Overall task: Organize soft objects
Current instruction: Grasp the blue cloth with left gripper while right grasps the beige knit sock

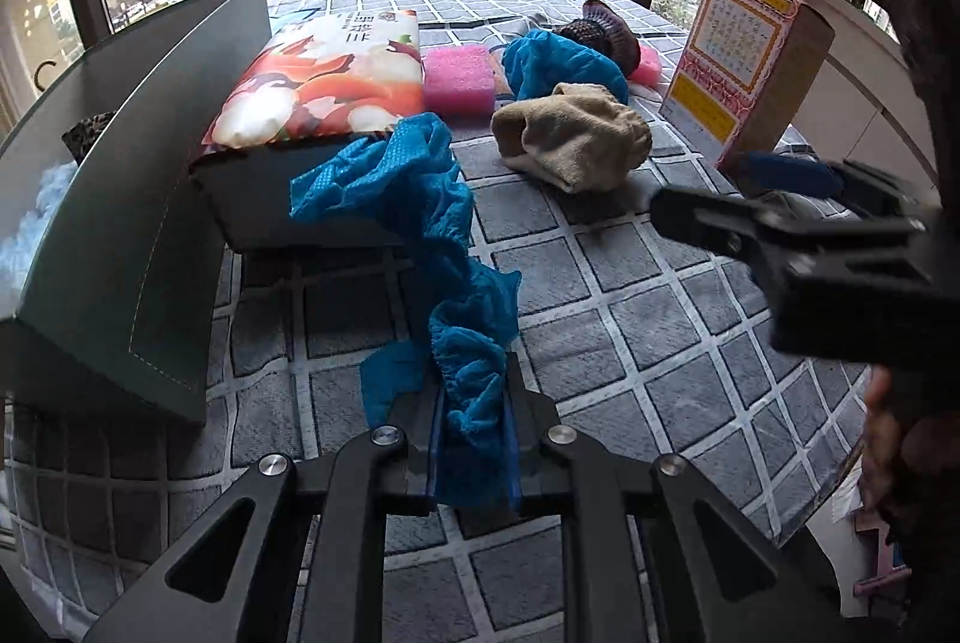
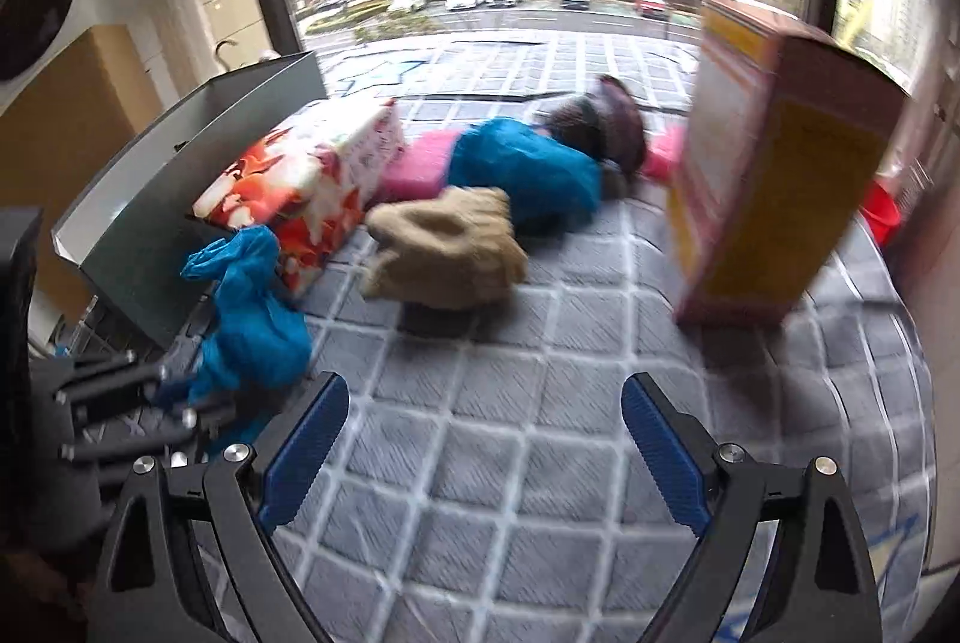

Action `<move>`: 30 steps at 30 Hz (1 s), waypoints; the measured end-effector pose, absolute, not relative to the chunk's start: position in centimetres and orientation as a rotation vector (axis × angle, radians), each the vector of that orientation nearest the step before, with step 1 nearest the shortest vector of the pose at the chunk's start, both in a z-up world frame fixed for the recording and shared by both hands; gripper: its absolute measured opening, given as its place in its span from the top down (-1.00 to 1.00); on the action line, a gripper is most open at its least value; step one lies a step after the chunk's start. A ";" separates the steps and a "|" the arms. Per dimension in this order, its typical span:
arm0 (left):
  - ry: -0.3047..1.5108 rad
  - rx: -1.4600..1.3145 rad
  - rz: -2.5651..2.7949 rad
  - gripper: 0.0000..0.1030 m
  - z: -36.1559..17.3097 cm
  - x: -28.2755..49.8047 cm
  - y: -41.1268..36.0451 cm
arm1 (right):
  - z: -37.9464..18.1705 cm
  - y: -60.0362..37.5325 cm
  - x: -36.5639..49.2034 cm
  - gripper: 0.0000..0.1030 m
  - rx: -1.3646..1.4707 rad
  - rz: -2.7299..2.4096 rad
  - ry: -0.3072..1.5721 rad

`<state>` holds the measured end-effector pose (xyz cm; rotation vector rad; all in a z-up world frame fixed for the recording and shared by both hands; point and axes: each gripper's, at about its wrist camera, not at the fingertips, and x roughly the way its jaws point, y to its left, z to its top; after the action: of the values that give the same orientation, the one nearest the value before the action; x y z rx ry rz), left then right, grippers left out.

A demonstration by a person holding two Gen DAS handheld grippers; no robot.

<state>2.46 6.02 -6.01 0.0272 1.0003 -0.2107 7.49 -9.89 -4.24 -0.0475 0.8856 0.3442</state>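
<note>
Left gripper (image 1: 474, 427) clamped on crinkly blue non-woven shoe cover (image 1: 432, 247), elastic edge ruffled, dangling long. Right gripper (image 2: 483, 439) wide apart, holding nothing, over grey quilted grid mat (image 2: 540, 403).

My right gripper (image 2: 486, 439) gapes above the grey quilt (image 2: 540, 403); beige sock (image 2: 444, 247) at twelve, blue cloth (image 2: 252, 319) at ten o'clock.

Open quilted counter (image 2: 480, 463) from 5 to 7 o'clock. Blocked at 1 o'clock by upright carton (image 2: 774, 175), at 12 by beige glove (image 2: 444, 247) and blue cloth (image 2: 528, 169), at 10 by green box (image 2: 150, 199).
</note>
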 end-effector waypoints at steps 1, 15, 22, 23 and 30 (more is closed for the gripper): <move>1.000 0.018 -0.210 0.66 -6.0 2.4 6.1 | -4.2 -9.1 8.3 -0.82 -0.072 0.349 0.886; 0.922 0.121 -0.264 0.65 -5.0 0.8 5.2 | -5.7 -4.3 13.0 0.50 -0.185 0.383 0.948; 0.851 0.208 -0.481 0.65 -4.0 -1.4 1.4 | -3.6 -10.1 5.9 0.50 -0.103 0.274 0.880; 0.850 0.220 -0.495 0.65 -4.1 -1.4 0.8 | -3.8 -11.1 5.2 0.50 -0.082 0.246 0.885; 0.985 0.039 -0.522 0.65 -6.3 1.8 1.2 | -6.8 -15.2 3.4 0.49 0.004 0.134 0.946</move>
<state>1.82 1.25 -6.34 0.0393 0.9851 -0.5219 3.36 -15.18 -6.79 0.0039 0.9461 0.1337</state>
